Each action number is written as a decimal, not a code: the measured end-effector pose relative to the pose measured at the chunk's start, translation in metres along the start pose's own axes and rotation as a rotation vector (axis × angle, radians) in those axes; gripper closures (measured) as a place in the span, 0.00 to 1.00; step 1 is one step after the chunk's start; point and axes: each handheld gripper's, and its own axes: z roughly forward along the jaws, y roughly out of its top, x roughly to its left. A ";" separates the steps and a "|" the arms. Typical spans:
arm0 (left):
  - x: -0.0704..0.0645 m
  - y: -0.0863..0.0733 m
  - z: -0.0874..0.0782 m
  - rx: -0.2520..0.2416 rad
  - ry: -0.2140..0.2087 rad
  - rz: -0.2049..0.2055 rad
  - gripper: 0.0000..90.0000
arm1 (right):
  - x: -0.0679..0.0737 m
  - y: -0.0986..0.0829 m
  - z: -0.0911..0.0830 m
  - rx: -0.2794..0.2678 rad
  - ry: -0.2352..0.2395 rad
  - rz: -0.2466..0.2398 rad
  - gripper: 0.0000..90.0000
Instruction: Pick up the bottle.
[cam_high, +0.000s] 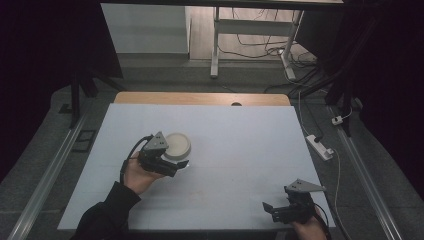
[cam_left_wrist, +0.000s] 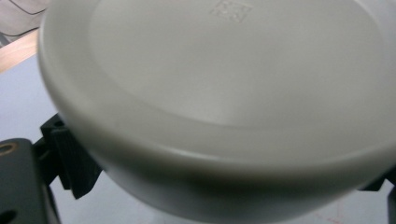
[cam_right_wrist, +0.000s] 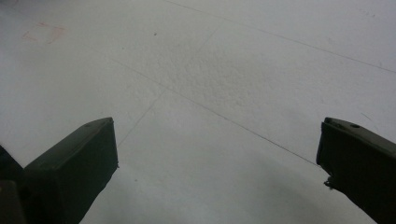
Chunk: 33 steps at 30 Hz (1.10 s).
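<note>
High view: on pale surface, left of middle, round white bowl with flat centre and raised rim. Left gripper right at bowl's near edge, held in a hand with dark sleeve. Right gripper low at near right corner, well apart from bowl.

Left gripper view: bowl close up and blurred, smooth off-white, thick rounded rim, with a small square embossed mark near top, too faint to read. One black ribbed finger at lower left against bowl's side, the other barely at right edge; cannot tell whether pinching bowl or just around it.

Right gripper view: two black fingers spread wide over bare surface, faint thin lines across it, nothing between.
</note>
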 end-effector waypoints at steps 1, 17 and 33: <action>-0.002 0.002 0.001 0.001 -0.004 0.006 0.08 | 0.000 0.000 0.000 0.001 0.000 -0.002 0.00; -0.034 0.023 0.014 0.024 -0.102 0.067 0.08 | 0.001 0.000 0.000 0.004 0.001 -0.004 0.00; -0.057 0.030 0.018 0.028 -0.174 0.105 0.08 | 0.001 0.000 0.000 0.007 0.002 -0.014 0.00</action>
